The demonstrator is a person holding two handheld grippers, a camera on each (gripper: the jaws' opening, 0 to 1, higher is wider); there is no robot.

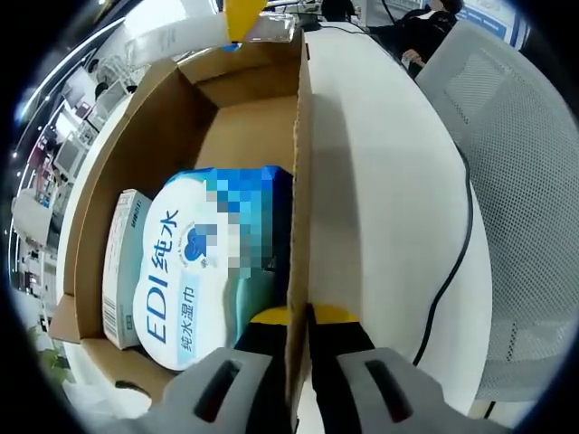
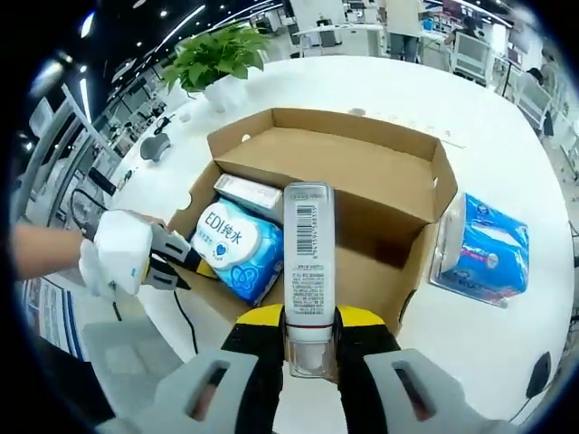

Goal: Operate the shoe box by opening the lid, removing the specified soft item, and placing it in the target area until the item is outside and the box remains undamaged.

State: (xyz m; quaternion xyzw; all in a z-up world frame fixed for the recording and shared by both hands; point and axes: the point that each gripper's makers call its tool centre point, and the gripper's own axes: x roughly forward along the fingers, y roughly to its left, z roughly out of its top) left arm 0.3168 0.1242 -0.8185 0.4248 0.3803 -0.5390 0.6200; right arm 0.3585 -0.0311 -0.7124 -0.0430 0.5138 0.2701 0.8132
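The brown cardboard shoe box stands open on the white table. Inside it lie a blue-and-white wet-wipes pack and a small white carton. My right gripper is shut on a white tube with a barcode label, held over the box's near edge. My left gripper is shut on the box's side wall, one jaw inside and one outside. Close to that wall lie the wipes pack and the carton. In the right gripper view, the left gripper shows, held by a white-gloved hand.
A blue tissue pack lies on the table right of the box. A potted plant stands at the far edge. A black cable crosses the table beside a grey mesh chair. People sit in the background.
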